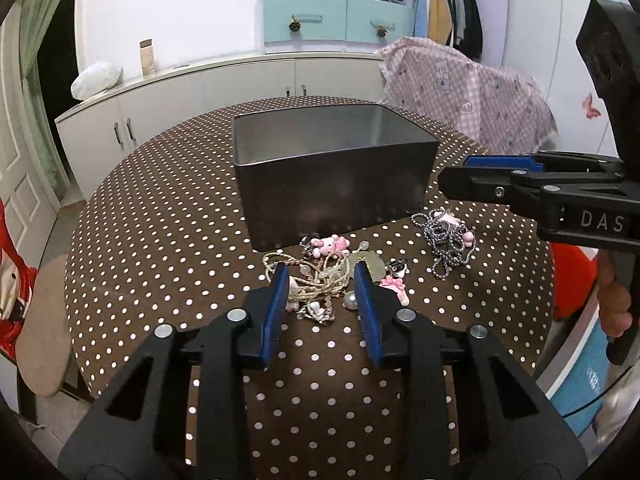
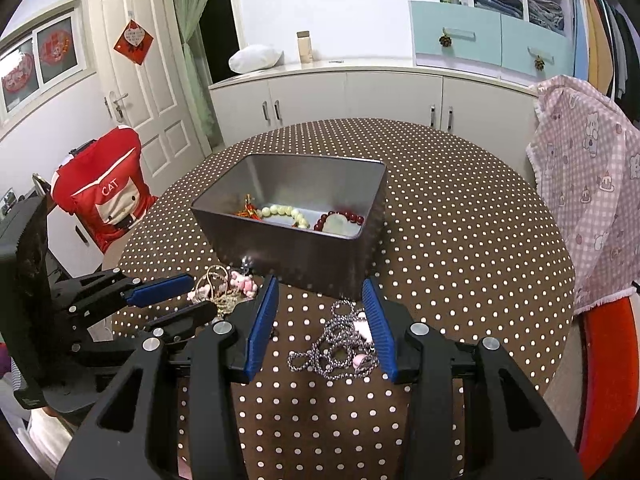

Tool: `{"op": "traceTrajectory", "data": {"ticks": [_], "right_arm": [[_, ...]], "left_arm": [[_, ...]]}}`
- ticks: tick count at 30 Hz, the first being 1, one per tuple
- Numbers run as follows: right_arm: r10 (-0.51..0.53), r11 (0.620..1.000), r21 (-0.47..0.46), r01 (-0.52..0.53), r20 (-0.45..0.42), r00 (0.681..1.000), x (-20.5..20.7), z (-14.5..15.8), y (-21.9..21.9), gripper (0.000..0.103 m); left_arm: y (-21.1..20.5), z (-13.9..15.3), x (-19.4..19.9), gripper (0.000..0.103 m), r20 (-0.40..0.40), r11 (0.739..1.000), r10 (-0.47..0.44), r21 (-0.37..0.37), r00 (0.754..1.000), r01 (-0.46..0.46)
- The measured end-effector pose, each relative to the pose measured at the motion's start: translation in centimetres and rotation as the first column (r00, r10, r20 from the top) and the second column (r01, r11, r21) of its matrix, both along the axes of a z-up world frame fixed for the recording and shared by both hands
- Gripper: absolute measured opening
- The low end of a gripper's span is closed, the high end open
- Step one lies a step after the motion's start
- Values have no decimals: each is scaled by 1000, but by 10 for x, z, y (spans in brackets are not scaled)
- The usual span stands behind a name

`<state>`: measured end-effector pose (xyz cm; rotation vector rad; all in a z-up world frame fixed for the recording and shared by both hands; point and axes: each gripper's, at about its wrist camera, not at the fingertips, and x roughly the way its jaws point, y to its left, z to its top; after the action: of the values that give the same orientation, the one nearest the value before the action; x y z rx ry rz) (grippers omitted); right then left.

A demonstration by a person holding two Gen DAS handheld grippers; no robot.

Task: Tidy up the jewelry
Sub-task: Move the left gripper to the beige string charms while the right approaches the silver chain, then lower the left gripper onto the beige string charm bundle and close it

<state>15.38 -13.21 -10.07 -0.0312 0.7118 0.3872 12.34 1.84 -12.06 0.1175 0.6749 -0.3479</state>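
Now the left gripper (image 1: 320, 280) stands partly open around the tangled rope jewelry (image 1: 320, 286) near the surface's (image 1: 160, 220) front edge, pads not pressing. Similarly, the right gripper (image 2: 322, 304) is open over the beaded chain (image 2: 340, 344), beside the metal box (image 2: 296, 236).

One metal box (image 2: 296, 248), centre frame – two bead bracelets (image 2: 284, 214) inside; two jewelry heaps (image 1: 320, 280) below it.

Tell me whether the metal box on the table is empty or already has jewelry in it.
Not empty. The right wrist view looks into the open metal box: a cream bead bracelet and a dark red bead bracelet lie on its floor.
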Motion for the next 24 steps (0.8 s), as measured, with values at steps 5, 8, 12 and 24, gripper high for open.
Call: {"op": "traceTrajectory", "data": {"ticks": [5, 8, 12, 24], "right_arm": [[-3, 1000, 6, 3, -5, 1000, -1, -3, -3, 41], [-4, 1000, 6, 5, -6, 1000, -1, -3, -4, 41], [-11, 1000, 11, 11, -8, 1000, 0, -4, -8, 41], [9, 1000, 22, -10, 17, 1000, -7, 2, -6, 41]], "left_arm": [[-8, -7, 11, 21, -27, 999, -9, 40, 1000, 11], [-10, -9, 14, 13, -32, 999, -13, 47, 999, 14], [-13, -7, 13, 5, -15, 997, 0, 73, 1000, 1], [10, 24, 0, 4, 67, 998, 49, -30, 997, -47]]}}
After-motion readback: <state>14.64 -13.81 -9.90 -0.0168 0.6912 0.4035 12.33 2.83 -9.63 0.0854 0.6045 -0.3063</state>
